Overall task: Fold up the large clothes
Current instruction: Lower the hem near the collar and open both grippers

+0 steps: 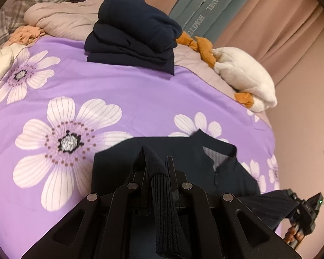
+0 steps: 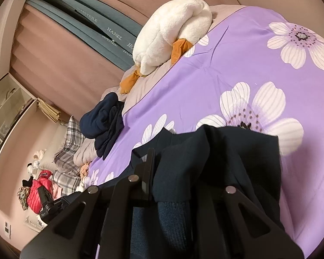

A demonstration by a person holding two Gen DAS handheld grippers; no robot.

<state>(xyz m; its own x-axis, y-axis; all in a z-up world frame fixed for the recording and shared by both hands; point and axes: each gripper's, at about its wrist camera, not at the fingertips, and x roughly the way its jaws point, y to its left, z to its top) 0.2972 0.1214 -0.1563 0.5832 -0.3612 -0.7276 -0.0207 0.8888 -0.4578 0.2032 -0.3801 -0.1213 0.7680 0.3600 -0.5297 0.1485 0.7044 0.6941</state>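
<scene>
A: Where does the navy sweater [image 1: 183, 161] lie?

B: Flat at the near edge of the purple floral duvet [image 1: 118, 99], collar to the right. The left gripper [image 1: 156, 168] pinches one ribbed cuff; the right gripper [image 2: 172, 157] clenches the other.

A: And the fold?

B: Likely inward, both sleeves equally near; the folded navy stack [image 1: 131, 41] waits far.
</scene>
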